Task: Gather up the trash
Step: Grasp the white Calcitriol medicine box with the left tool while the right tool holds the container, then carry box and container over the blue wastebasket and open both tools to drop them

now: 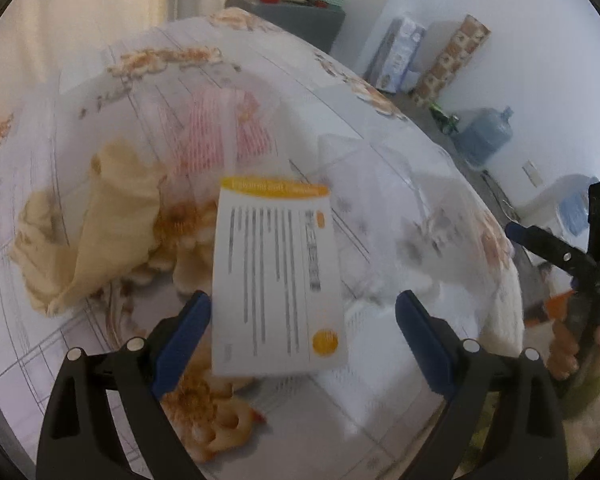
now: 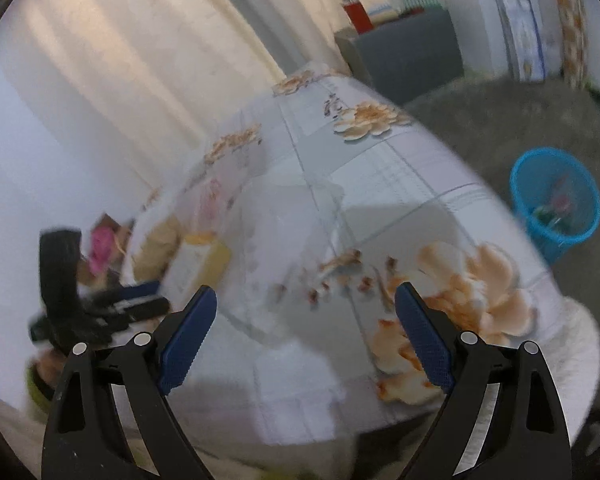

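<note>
Left claw [image 1: 304, 320]: hanging spread over the white leaflet [image 1: 278, 280] on the counter [image 1: 380, 420], not gripping.
Right claw [image 2: 306, 322]: hovering spread, empty.

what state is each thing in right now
left gripper: open, fingers either side of the card, not gripping
right gripper: open, empty, above the table
card: flat on the table, printed side up
cloth: crumpled on the table
plastic bag: lying loose behind the card
bin: upright on the floor, some trash inside
</note>
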A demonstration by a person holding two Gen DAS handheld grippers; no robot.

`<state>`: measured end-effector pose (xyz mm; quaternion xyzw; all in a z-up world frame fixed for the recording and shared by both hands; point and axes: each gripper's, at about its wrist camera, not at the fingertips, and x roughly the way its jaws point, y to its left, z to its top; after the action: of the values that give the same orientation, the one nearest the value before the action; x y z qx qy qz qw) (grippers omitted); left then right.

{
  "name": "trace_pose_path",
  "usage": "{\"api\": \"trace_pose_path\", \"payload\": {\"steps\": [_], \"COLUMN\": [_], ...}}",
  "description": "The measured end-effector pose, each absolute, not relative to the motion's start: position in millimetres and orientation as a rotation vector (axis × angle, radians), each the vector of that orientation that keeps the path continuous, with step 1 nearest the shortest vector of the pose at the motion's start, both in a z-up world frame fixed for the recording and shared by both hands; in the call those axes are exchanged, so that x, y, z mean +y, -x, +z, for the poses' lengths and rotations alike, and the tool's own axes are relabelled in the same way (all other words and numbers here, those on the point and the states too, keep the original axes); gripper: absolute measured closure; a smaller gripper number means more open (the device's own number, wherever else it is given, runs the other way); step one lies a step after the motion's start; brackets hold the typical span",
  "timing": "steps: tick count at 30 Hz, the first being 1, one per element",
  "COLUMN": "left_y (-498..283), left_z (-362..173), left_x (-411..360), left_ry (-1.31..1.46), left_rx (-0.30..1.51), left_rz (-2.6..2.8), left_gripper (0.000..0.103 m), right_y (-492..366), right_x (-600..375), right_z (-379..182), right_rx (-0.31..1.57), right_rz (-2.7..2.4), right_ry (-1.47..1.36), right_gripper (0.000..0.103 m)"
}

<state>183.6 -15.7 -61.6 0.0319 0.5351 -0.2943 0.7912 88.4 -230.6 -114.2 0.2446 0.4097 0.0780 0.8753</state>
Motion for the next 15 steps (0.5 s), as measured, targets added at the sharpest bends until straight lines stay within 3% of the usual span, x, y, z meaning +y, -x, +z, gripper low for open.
{"api": "trace_pose_path", "payload": {"steps": [6, 9, 11, 15], "left_y": [-188, -189, -191, -194], "left_z": [-68, -70, -72, -75], "left_x": [-27, -26, -27, -34], "left_ry": [-0.143, -0.145, -0.148, -0.182], "left_rx": [1.12, 1.109, 1.106, 1.091], "left_rz": [-0.584, -0.565, -0.546, -0.515], "left_gripper": [0.012, 0.012, 0.012, 0.012], "right_y": [-129, -143, -146, -140], "right_x": [-216, -211, -211, -218], "right_z": [-130, -147, -156, -159], "right_rx": [0.965, 1.031, 1.06, 1.058], "right_rz": [0.174, 0.189, 0.193, 0.188], "right_ry": [-0.546, -0.584, -0.615, -0.652], "right_gripper": [0.043, 0.063, 0.084, 0.098]}}
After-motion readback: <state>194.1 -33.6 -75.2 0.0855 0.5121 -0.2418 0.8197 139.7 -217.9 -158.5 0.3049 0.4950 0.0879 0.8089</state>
